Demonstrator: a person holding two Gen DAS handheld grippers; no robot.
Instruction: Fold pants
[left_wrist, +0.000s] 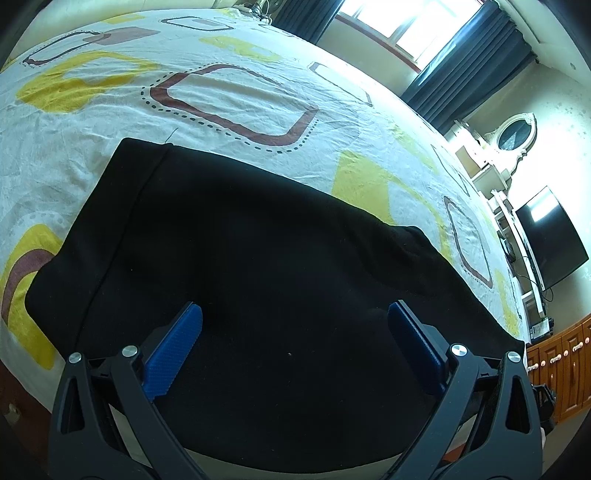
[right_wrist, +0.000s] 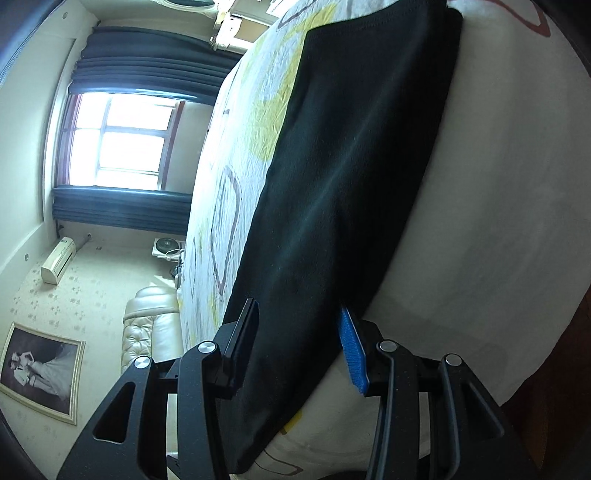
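Black pants (left_wrist: 258, 240) lie folded into a broad flat slab on a bed sheet (left_wrist: 229, 103) printed with yellow and brown shapes. My left gripper (left_wrist: 294, 306) hovers over the near part of the pants, its blue pads (left_wrist: 177, 350) far apart and nothing pinched between them. The right wrist view is rolled onto its side, so the same pants (right_wrist: 351, 147) run away as a long dark band across the sheet (right_wrist: 236, 166). My right gripper (right_wrist: 297, 304) stands partly open at the near end of that band. The cloth lies in the gap between its fingers, and the pads do not squeeze it.
A window (left_wrist: 399, 22) with dark blue curtains is beyond the bed. To the right stand a wall TV (left_wrist: 550, 236), a white mirrored dresser (left_wrist: 513, 136) and wooden cabinets (left_wrist: 565, 362). A cream padded headboard (right_wrist: 147, 325) and a framed picture (right_wrist: 40, 373) show in the right wrist view.
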